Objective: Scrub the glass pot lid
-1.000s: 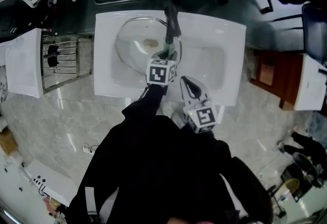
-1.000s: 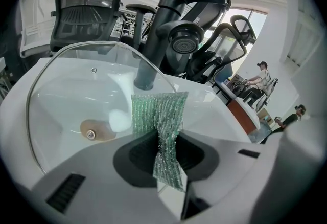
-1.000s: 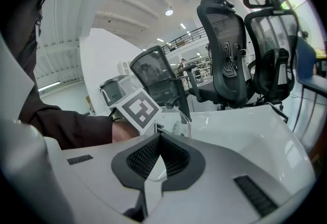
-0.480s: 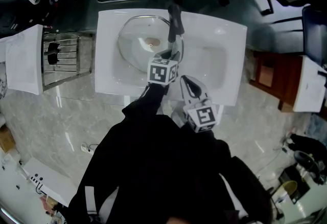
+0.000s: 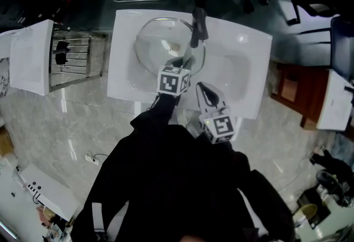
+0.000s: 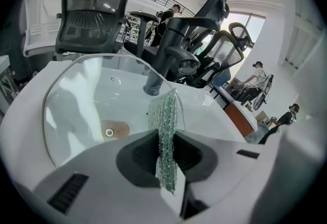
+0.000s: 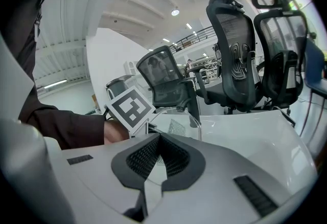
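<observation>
The glass pot lid [image 5: 160, 50] sits in the white sink [image 5: 124, 83]. Its near rim is hidden behind your left gripper [image 5: 181, 62], whose jaws clamp a green mesh scrubber [image 6: 164, 126] at that rim. Whether the brown spot behind the glass is a knob or a drain is unclear. Your right gripper [image 5: 201, 89] hovers closed and empty at the sink's front edge. Neither gripper has moved since a second ago.

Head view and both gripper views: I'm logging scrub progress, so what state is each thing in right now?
glass pot lid: sitting in the sink basin
green scrub pad: clamped, held at the lid's rim
left gripper: shut on the green scrub pad
right gripper: shut, empty, apart from the lid
faucet: no water seen running
</observation>
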The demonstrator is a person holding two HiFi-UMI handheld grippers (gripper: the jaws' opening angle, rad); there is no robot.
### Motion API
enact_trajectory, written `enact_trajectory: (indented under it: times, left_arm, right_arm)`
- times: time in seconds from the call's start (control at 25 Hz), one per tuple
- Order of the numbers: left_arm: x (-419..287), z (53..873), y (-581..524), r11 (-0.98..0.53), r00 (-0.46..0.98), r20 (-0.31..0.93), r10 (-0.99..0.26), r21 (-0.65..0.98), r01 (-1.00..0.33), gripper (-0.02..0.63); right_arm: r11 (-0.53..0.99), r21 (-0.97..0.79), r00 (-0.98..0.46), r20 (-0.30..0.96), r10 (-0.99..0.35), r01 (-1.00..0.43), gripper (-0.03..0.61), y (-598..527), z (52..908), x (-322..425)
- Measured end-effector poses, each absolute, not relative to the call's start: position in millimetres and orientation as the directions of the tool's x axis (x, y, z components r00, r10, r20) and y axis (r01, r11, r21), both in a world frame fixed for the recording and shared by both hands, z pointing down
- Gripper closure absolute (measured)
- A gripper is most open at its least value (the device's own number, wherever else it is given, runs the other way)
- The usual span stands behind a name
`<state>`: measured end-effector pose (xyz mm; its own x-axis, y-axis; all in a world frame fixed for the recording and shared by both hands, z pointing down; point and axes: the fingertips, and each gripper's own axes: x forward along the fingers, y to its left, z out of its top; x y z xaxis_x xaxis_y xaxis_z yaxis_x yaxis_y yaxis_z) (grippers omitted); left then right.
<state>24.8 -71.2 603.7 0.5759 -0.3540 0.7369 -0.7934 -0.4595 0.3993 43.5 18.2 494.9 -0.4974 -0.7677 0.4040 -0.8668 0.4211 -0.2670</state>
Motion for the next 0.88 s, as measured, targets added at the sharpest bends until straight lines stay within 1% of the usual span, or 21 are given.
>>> enact_trajectory:
  times: [0.32, 0.56, 0.88]
  left_arm:
    - [-23.4, 590.6, -74.9, -0.418, 0.513, 0.754, -0.411, 0.344, -0.841, 0.561]
    - [-79.2, 597.2, -75.6, -0.330, 0.441, 0.781, -0.442, 0.316, -0.890, 0.561]
    - [-136.0, 610.7, -78.1, -0.249, 0.341, 0.821, -0.458, 0.250, -0.936, 0.561]
  right_arm:
    - [0.458, -0.265, -0.529, 0.396, -0.750, -0.848, 0.575, 12.6, 491.5, 29.1]
    - [0.473, -0.268, -0.544, 0.390, -0.743, -0.839, 0.575, 8.1, 490.1, 18.6]
    - [0.483, -0.271, -0.554, 0.394, -0.734, -0.833, 0.575, 5.6, 491.9, 9.8]
